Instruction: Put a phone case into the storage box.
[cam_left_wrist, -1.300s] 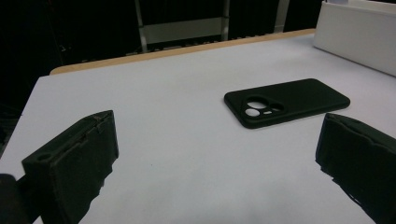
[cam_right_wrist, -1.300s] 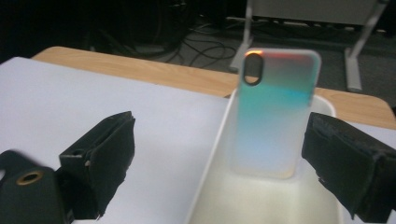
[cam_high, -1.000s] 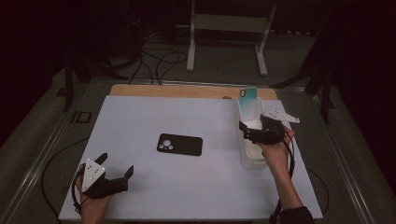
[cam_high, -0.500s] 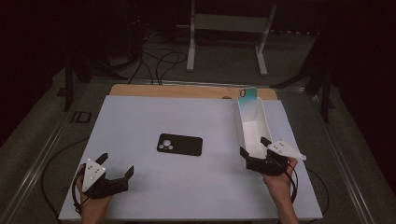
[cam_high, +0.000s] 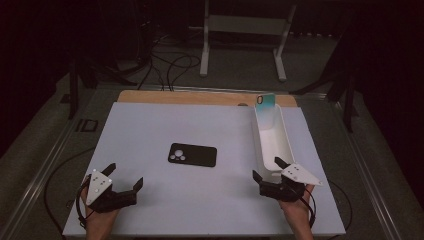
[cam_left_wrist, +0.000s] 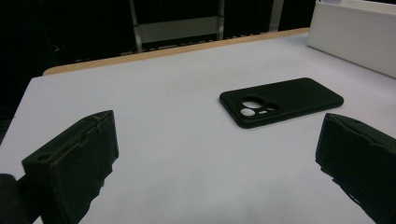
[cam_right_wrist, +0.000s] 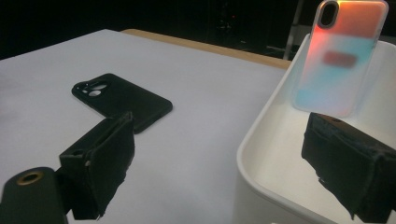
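A black phone case (cam_high: 192, 154) lies flat on the white table, camera holes toward the left; it also shows as the black case (cam_left_wrist: 280, 100) and the black case (cam_right_wrist: 122, 100). An iridescent phone case (cam_high: 265, 105) leans upright against the far end of a long white tray (cam_high: 282, 145), seen close as the iridescent case (cam_right_wrist: 341, 58). My left gripper (cam_high: 123, 176) stands open near the front left edge, nothing between its jaws. My right gripper (cam_high: 268, 169) is open at the tray's near end, one jaw over the tray (cam_right_wrist: 271, 158).
The white table top (cam_high: 150, 125) has a wooden strip (cam_high: 200, 97) along its far edge. Behind it stand a white metal stand (cam_high: 245, 30) and cables on the dark floor. Metal rails run along both sides of the table.
My right gripper has drawn back from the far part of the tray to its near end, with nothing in it. The iridescent case now stands uncovered. The left gripper has stayed put.
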